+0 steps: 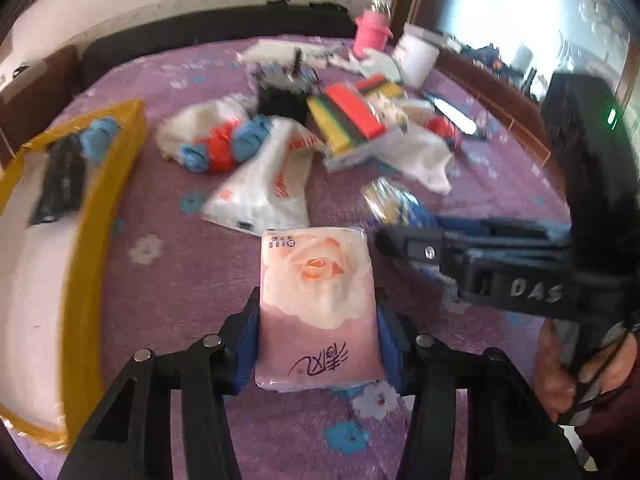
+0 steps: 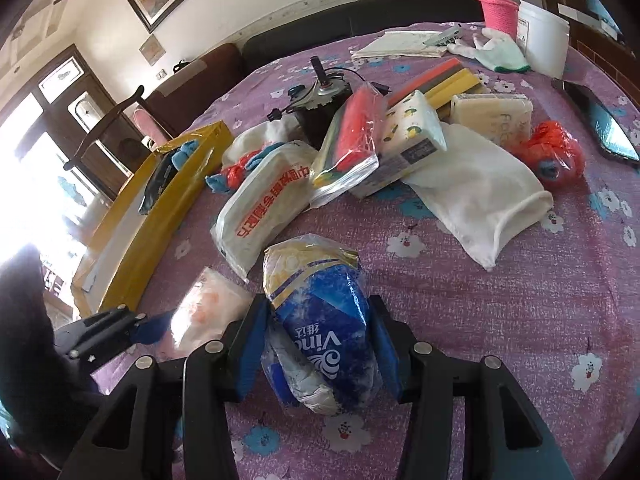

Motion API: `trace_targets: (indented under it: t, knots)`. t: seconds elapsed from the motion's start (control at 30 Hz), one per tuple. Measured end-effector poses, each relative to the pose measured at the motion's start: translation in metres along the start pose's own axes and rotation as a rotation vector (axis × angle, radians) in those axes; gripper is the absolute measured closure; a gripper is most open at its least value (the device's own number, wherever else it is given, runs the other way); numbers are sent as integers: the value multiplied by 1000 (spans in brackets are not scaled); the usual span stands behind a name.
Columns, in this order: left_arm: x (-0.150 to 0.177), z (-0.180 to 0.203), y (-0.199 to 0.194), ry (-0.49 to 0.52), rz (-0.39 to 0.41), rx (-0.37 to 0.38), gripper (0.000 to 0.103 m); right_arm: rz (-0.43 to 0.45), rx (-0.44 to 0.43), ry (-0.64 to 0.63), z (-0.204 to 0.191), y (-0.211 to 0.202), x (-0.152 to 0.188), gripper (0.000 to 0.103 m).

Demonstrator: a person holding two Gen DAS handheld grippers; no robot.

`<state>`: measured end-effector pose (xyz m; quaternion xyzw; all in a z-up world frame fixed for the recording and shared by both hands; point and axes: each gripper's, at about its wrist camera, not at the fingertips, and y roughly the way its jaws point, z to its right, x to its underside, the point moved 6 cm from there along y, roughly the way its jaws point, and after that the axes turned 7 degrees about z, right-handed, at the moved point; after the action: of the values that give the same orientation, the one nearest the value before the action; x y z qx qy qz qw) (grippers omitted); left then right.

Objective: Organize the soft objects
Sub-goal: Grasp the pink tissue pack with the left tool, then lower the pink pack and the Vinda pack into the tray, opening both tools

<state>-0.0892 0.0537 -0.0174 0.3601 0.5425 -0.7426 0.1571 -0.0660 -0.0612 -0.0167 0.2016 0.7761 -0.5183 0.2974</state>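
Left hand-held gripper point(image 1: 318, 340) is clamping pink tissue pack point(image 1: 318, 304) | right hand-held gripper point(image 2: 320, 356) is squeezing blue tissue pack point(image 2: 320, 328) | risk: slick wrappers slipping before reaching far-left yellow box point(image 1: 86, 216).

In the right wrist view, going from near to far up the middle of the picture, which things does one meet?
Right gripper → blue tissue pack → white bag with red print → sponge pack → black motor → papers.
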Motion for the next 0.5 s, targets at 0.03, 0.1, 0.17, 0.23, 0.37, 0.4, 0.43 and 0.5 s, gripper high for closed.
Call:
trace_targets:
  t: [0.03,0.1,0.17,0.23,0.37,0.4,0.43,0.5]
  knots:
    - [-3,-2,-10,-15,16,16,53,4,10,-5,-1,-4,0,52]
    - [-11,-9,-33,-49,52,53,53,11,5,0,-3,-11,-2,52]
    - [-20,-22,-55,-79,85,63,53,23,-16,3,-10,-20,-9,52]
    - [-33,-43,-76,-116,113,56,53,34,-40,-6,-21,-27,-19,52]
    - [-59,-108,-107,-183,144,-50,53,40,-125,-19,-52,-28,-48,51]
    - [-63,-122,-110,-190,143,-76,53,37,-146,-25,-63,-26,-56,51]
    - [-70,-144,-113,-198,147,-118,53,32,-167,-32,-74,-21,-64,51]
    - [-79,-178,-109,-228,130,-164,53,23,-197,-53,-98,-9,-76,51]
